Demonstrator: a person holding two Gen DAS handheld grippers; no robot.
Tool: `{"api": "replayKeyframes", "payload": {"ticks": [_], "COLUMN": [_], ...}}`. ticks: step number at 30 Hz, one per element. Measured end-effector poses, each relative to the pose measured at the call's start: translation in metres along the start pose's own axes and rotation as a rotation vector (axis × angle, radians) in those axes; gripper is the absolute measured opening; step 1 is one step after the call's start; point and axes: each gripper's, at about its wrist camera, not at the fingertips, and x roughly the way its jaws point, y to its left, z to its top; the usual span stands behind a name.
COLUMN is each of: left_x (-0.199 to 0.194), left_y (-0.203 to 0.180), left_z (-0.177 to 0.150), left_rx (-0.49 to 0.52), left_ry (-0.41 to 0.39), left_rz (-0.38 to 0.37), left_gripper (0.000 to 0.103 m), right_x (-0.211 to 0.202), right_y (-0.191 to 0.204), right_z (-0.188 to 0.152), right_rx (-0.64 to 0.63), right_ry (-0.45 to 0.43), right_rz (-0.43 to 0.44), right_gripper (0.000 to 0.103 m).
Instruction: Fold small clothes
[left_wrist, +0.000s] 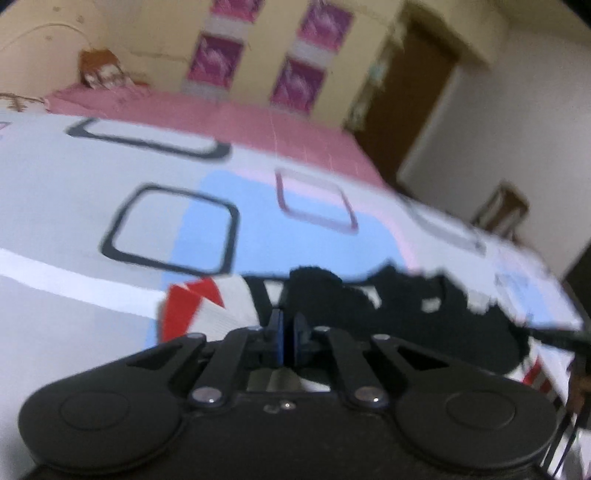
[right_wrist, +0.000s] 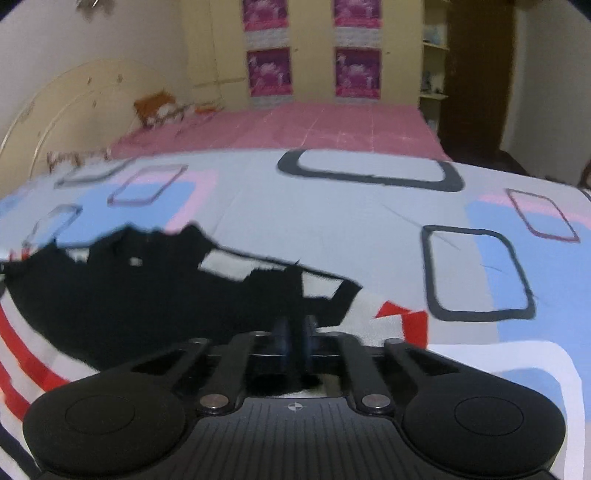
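The bedspread (right_wrist: 332, 221), smooth cotton printed with rounded squares, is lying flat across the bed. On it near the grippers the shirt (right_wrist: 147, 295), soft knit in black, white and red, is sitting rumpled, so folding looks barely begun. Left gripper (left_wrist: 287, 332) and right gripper (right_wrist: 295, 332) are pinched together at its edge; blur hides whether cloth is caught.

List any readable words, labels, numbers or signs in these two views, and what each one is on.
No text can be read in either view.
Magenta posters on the cream wardrobe: they carry pale marks, too blurred to read.
Small white tag on the black garment: blurred, nothing legible.
Right gripper housing: a small crosshair mark, no lettering.
Bedsheet: only rounded-square outlines.
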Motion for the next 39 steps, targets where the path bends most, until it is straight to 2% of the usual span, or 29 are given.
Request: {"api": "replayKeyframes", "payload": {"ticks": [2, 4, 7, 9, 10, 11, 12, 13, 14, 17, 18, 20, 22, 24, 26, 28, 30, 32, 34, 35, 37, 39], "left_x": [-0.002, 0.011, 0.019, 0.017, 0.009, 0.002, -0.005, -0.011, -0.012, 0.001, 0.007, 0.019, 0.025, 0.014, 0.002, -0.005, -0.006, -0.010, -0.022, -0.023, -0.021, -0.012], "left_y": [-0.001, -0.004, -0.004, -0.005, -0.009, -0.015, -0.025, -0.038, -0.054, -0.102, -0.115, -0.129, -0.122, -0.098, -0.070, -0.052, -0.056, -0.074, -0.097, -0.109, -0.130, -0.142], "left_z": [0.001, 0.002, 0.006, 0.009, 0.011, 0.011, 0.010, 0.007, 0.003, -0.014, -0.021, -0.034, -0.040, -0.039, -0.037, -0.036, -0.034, -0.032, -0.037, -0.042, -0.056, -0.072], "left_rx": [0.012, 0.039, 0.036, 0.057, 0.067, 0.088, 0.120, 0.150, 0.181, 0.267, 0.284, 0.315, 0.315, 0.270, 0.258, 0.249, 0.275, 0.303, 0.326, 0.347, 0.399, 0.412], "left_ry": [-0.002, 0.049, 0.082, 0.094, 0.081, 0.058, 0.033, 0.017, 0.015, 0.064, 0.084, 0.115, 0.134, 0.115, 0.094, 0.084, 0.095, 0.093, 0.050, 0.052, 0.081, 0.136], "left_rz": [0.015, 0.037, 0.041, 0.053, 0.082, 0.098, 0.096, 0.076, 0.049, -0.035, -0.058, -0.063, -0.061, -0.051, 0.031, 0.011, 0.025, 0.058, 0.006, -0.021, -0.046, -0.054], "left_gripper": [0.005, 0.005, 0.006, 0.014, 0.031, 0.044, 0.052, 0.064, 0.066, 0.066, 0.066, 0.068, 0.069, 0.069, 0.066, 0.062, 0.062, 0.066, 0.072, 0.073, 0.071, 0.069], "right_x": [-0.005, -0.002, 0.001, -0.002, -0.009, -0.018, -0.028, -0.034, -0.035, -0.018, -0.011, 0.001, 0.004, 0.002, -0.004, -0.013, -0.019, -0.029, -0.045, -0.049, -0.049, -0.040], "right_y": [-0.010, -0.012, -0.006, -0.004, -0.003, 0.002, 0.010, 0.019, 0.031, 0.079, 0.092, 0.115, 0.121, 0.103, 0.063, 0.028, 0.027, 0.041, 0.053, 0.064, 0.092, 0.116], "right_z": [-0.003, -0.011, -0.011, -0.005, -0.001, 0.001, 0.004, 0.005, 0.006, 0.006, 0.004, -0.003, -0.010, -0.015, -0.018, -0.021, -0.022, -0.017, -0.016, -0.018, -0.024, -0.036], "right_rx": [0.031, 0.026, 0.022, 0.045, 0.058, 0.059, 0.049, 0.044, 0.031, -0.057, -0.080, -0.137, -0.183, -0.188, -0.101, -0.017, -0.041, -0.075, -0.041, -0.029, -0.088, -0.145], "right_ry": [-0.015, 0.008, 0.016, 0.021, 0.011, -0.018, -0.058, -0.094, -0.099, -0.041, -0.008, 0.028, 0.040, 0.035, 0.048, 0.057, 0.069, 0.049, -0.003, -0.002, 0.020, 0.057], "right_rz": [-0.059, -0.075, -0.103, -0.111, -0.116, -0.132, -0.127, -0.103, -0.063, 0.058, 0.092, 0.125, 0.125, 0.075, -0.033, -0.077, -0.056, -0.107, -0.043, 0.001, 0.068, 0.099], "right_gripper": [0.002, 0.002, 0.002, 0.006, 0.014, 0.043, 0.065, 0.067, 0.067, 0.067, 0.061, 0.059, 0.059, 0.059, 0.059, 0.059, 0.059, 0.059, 0.059, 0.059, 0.059, 0.059]}}
